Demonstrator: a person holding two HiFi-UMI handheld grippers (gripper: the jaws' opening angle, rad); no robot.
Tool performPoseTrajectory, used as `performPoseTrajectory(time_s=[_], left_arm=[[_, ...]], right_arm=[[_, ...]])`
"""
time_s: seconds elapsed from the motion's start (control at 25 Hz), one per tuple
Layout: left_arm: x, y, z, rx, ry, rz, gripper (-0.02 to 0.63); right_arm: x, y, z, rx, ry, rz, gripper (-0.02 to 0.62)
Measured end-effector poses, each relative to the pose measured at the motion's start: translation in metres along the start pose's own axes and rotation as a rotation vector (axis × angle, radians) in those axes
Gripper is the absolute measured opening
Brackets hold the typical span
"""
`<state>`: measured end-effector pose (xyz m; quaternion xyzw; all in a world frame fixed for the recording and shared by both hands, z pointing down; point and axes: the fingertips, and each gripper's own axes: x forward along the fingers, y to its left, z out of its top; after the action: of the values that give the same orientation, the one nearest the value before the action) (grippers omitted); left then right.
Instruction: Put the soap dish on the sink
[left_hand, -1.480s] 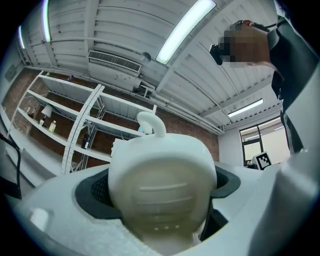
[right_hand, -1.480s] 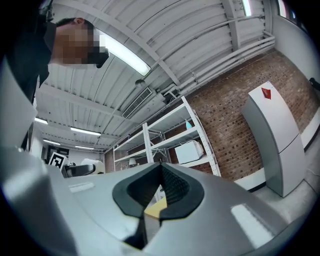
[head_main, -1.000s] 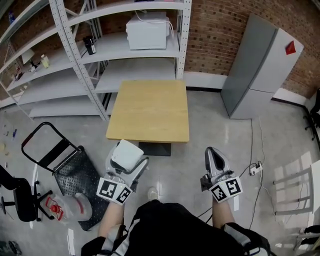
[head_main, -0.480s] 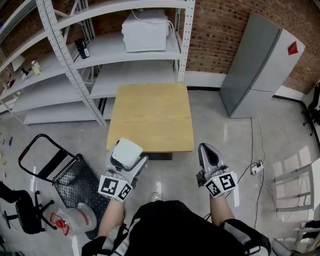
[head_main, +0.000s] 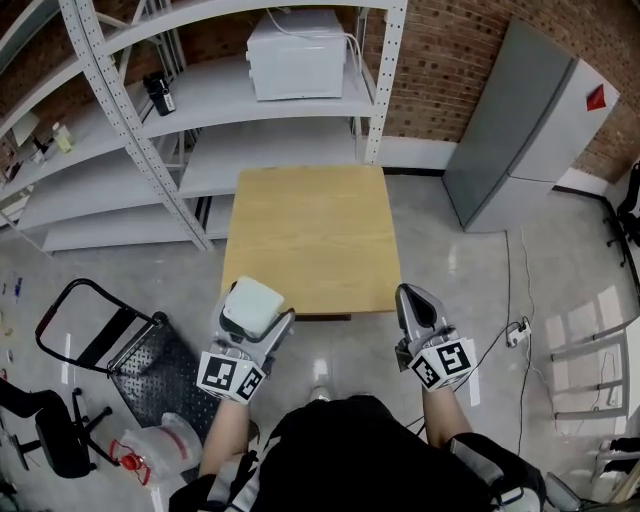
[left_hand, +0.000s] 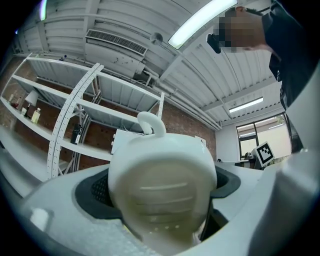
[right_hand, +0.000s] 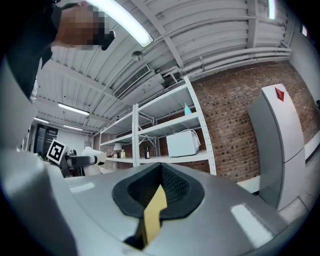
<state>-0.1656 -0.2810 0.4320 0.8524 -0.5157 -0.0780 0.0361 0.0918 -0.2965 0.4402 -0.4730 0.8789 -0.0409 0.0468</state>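
Note:
The white soap dish (head_main: 251, 305) sits between the jaws of my left gripper (head_main: 254, 312), which is shut on it, low at the left of the head view. In the left gripper view the soap dish (left_hand: 162, 187) fills the middle, its ribbed underside facing the camera and a small loop at its top, with the left gripper (left_hand: 161, 202) closed round it. My right gripper (head_main: 418, 306) is level with it at the right, jaws shut with nothing held. In the right gripper view the right gripper (right_hand: 159, 197) shows its pads meeting. No sink is in view.
A square wooden table (head_main: 305, 235) stands just ahead of both grippers. Behind it is a grey metal shelving rack (head_main: 200, 140) with a white appliance (head_main: 298, 55). A grey cabinet (head_main: 520, 130) stands right. A black hand cart (head_main: 150, 350) lies left, and a floor cable (head_main: 515, 335) right.
The table and shelving have drawn closer and lower in the head view as the person stepped forward. Both grippers keep their pose, and the left one still holds the soap dish.

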Motion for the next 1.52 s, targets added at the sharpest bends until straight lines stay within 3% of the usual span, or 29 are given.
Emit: performPoseTrajectory(time_s=[0.36, 0.56, 0.96, 1.52], left_arm=[[0.023, 0.024, -0.018, 0.003, 0.031, 0.024, 0.509], [0.058, 0.038, -0.010, 0.009, 0.026, 0.072, 0.509], [0.133, 0.047, -0.016, 0.017, -0.001, 0.091, 0.509], [0.188, 0.059, -0.044, -0.008, 0.070, 0.187, 0.509]], right_arm=[[0.038, -0.024, -0.006, 0.000, 0.003, -0.003, 0.006], [0.079, -0.049, -0.001, -0.011, -0.010, 0.042, 0.006], [0.139, -0.110, 0.006, 0.000, -0.029, 0.093, 0.006], [0.173, -0.176, -0.019, 0.044, 0.050, 0.122, 0.006]])
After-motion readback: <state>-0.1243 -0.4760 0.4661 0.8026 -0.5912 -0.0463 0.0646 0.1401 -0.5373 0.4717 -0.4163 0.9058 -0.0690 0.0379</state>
